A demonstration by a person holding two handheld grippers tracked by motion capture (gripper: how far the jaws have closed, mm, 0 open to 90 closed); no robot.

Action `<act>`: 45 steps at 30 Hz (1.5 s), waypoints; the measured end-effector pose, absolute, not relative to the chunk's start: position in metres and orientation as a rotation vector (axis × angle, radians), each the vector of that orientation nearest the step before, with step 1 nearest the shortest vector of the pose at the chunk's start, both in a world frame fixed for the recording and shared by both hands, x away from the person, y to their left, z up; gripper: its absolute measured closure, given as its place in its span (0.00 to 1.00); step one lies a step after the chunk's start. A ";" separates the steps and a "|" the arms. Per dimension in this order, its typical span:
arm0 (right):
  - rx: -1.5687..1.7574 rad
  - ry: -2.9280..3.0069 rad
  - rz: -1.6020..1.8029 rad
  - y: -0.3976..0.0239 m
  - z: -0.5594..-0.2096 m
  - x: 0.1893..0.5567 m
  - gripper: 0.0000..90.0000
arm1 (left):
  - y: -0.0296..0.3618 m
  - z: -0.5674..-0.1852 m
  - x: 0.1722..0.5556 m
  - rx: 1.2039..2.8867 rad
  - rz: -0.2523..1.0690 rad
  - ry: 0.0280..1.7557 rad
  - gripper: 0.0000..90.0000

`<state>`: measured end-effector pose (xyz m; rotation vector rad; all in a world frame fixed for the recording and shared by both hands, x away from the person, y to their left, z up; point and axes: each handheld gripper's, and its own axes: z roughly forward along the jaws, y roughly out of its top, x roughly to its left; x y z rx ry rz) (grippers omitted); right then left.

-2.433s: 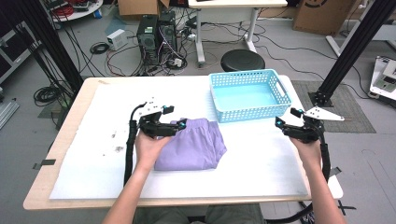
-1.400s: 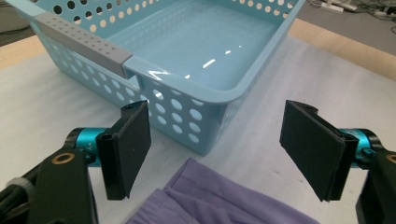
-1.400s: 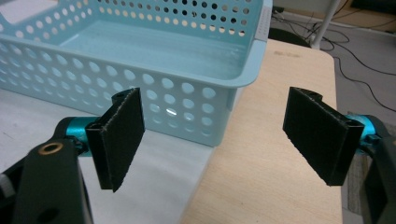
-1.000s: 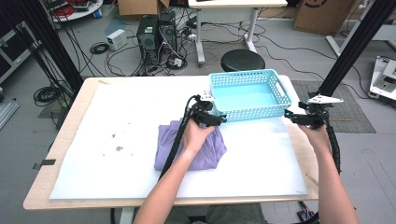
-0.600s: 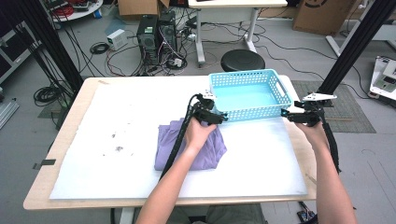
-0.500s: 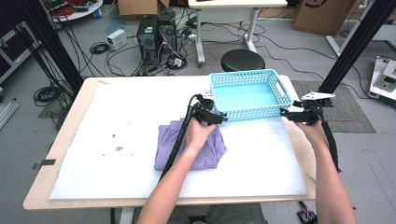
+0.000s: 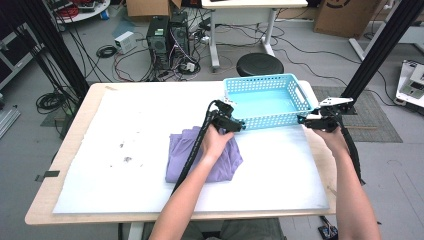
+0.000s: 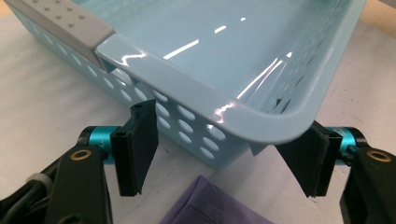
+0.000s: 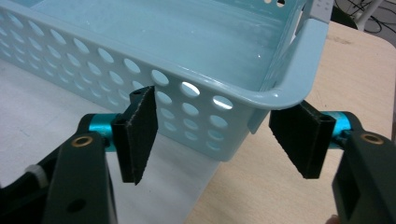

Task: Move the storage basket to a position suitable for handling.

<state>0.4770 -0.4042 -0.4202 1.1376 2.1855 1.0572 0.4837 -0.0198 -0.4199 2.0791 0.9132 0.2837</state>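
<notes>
Straddling the near corners of the basket (image 7: 267,100), both of my grippers sit at its front edge. My left gripper (image 7: 239,126) is at the basket's 7 o'clock corner and my right gripper (image 7: 301,120) at its 5 o'clock corner, as the high view shows. In the left gripper view the jaws stand spread on either side of the rounded corner; they have just been closing in, with the basket's corner (image 8: 261,126) between them. The right pad sits right against the wall under the rim, the left pad just beside the holed wall with a small gap. In the right gripper view the jaws also stand spread and have just been closing; the basket corner (image 9: 275,95) lies between them, and neither pad clearly presses on it. The basket rests on the white sheet (image 7: 125,125) near the table's 1 o'clock edge. A folded purple cloth (image 7: 185,155) lies at the basket's 7 o'clock, under my left hand (image 7: 215,142).
</notes>
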 end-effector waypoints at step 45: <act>1.060 2.256 1.094 -0.334 -0.399 0.460 0.55 | 0.080 -0.394 0.494 2.087 0.268 0.842 0.43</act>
